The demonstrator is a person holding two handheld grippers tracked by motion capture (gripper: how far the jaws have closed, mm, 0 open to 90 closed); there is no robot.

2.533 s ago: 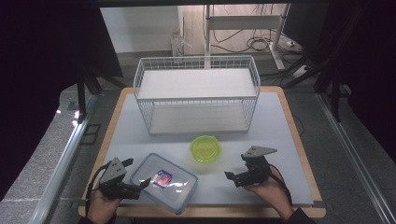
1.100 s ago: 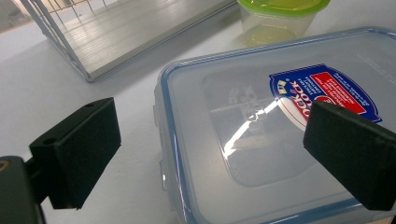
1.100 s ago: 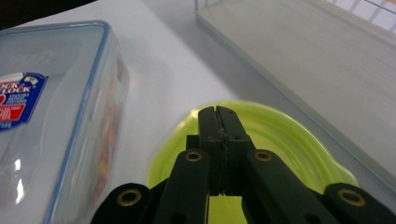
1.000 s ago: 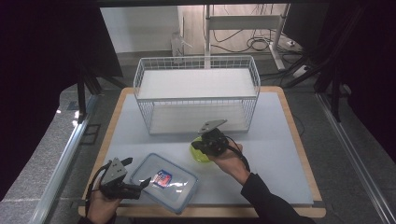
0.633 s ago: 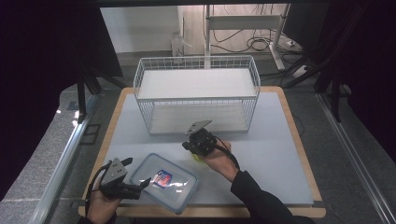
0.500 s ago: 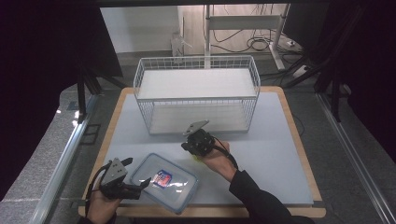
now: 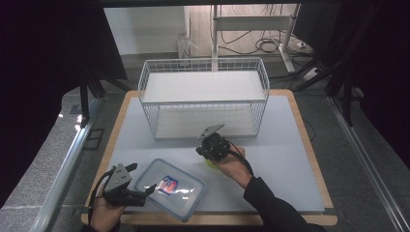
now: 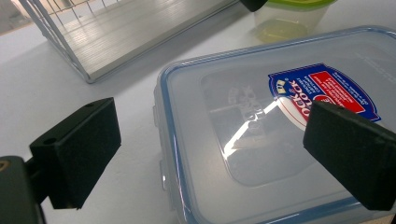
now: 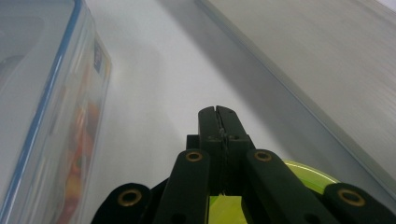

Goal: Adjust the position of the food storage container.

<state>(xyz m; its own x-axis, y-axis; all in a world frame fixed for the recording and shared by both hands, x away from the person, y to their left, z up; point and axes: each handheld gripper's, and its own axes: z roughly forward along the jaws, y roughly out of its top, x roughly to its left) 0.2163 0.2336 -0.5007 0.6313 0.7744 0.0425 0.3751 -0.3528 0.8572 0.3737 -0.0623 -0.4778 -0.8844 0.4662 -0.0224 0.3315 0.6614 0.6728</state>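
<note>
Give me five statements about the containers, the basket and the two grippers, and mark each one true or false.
1. The left gripper has its jaws wide apart. True.
2. The right gripper is over the green-lidded container. True.
3. The rectangular blue-rimmed container has its lid off. False: the clear lid with its label is on.
4. The white wire basket holds both containers. False: both sit on the table in front of it.
5. The right gripper's jaws stand wide open. False: in the right gripper view they are pressed together.
</note>
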